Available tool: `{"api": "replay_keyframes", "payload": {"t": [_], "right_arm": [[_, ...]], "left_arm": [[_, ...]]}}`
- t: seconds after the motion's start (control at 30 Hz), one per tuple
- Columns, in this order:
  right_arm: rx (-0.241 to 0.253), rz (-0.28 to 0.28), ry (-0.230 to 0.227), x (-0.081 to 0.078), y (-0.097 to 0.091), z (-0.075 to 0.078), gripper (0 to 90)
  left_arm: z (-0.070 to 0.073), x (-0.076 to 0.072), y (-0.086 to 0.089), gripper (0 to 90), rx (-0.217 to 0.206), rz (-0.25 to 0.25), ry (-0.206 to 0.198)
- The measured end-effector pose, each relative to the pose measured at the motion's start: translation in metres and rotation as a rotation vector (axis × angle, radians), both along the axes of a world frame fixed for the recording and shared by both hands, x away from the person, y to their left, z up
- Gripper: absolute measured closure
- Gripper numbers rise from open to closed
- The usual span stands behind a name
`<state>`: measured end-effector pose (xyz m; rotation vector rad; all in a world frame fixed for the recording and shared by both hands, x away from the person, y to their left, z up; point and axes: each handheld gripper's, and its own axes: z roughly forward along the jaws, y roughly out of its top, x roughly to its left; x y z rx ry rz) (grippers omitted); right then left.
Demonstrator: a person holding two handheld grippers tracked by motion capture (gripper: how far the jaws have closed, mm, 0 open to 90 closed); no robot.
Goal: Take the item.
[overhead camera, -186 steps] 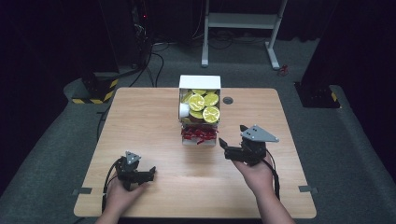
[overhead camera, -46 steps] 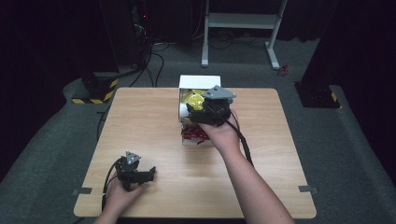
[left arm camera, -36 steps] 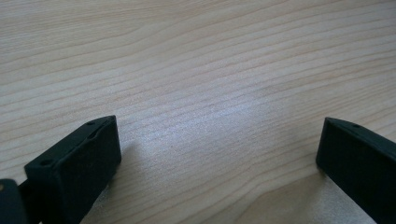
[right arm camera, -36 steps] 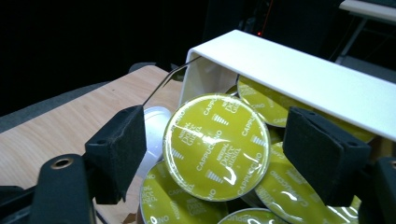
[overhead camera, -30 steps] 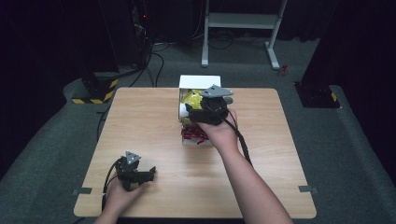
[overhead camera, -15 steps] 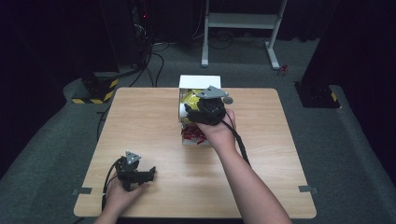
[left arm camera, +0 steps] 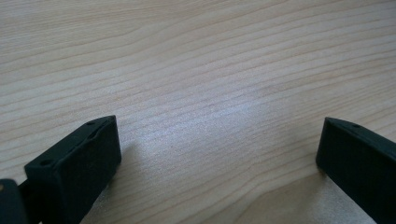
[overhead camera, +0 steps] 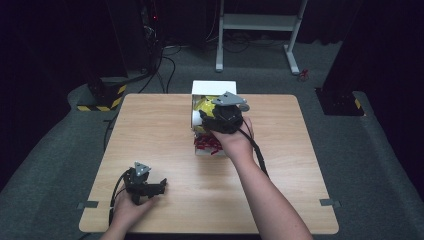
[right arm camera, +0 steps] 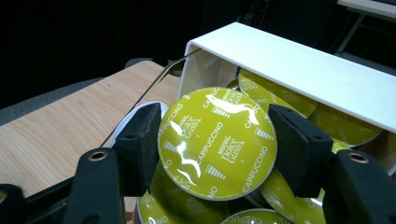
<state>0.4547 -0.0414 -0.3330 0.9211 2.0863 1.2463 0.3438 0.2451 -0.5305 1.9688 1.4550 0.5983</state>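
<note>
Closing in just now, the right hand-held gripper [right arm camera: 215, 140] pinches a green capsule [right arm camera: 217, 142]; left hand-held gripper [left arm camera: 217, 158] rests spread.

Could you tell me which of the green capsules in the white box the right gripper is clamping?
The capsule on top of the pile, foil lid facing the camera: the right gripper presses on its rim from both sides, while the others lie loose beneath it.
</note>
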Motion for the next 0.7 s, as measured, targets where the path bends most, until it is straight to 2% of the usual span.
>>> {"api": "replay_keyframes", "payload": {"t": [0.23, 0.7], "right_arm": [[-0.004, 0.002, -0.013, -0.0026, 0.0011, -0.0001, 38.1], [0.029, -0.001, -0.047, -0.0077, -0.001, 0.0079, 38.1]], "left_arm": [[0.0, 0.0, 0.0001, 0.3, 0.0, -0.001, 0.001], [0.0001, 0.0, 0.0, 0.3, 0.0, 0.0, 0.001]]}}
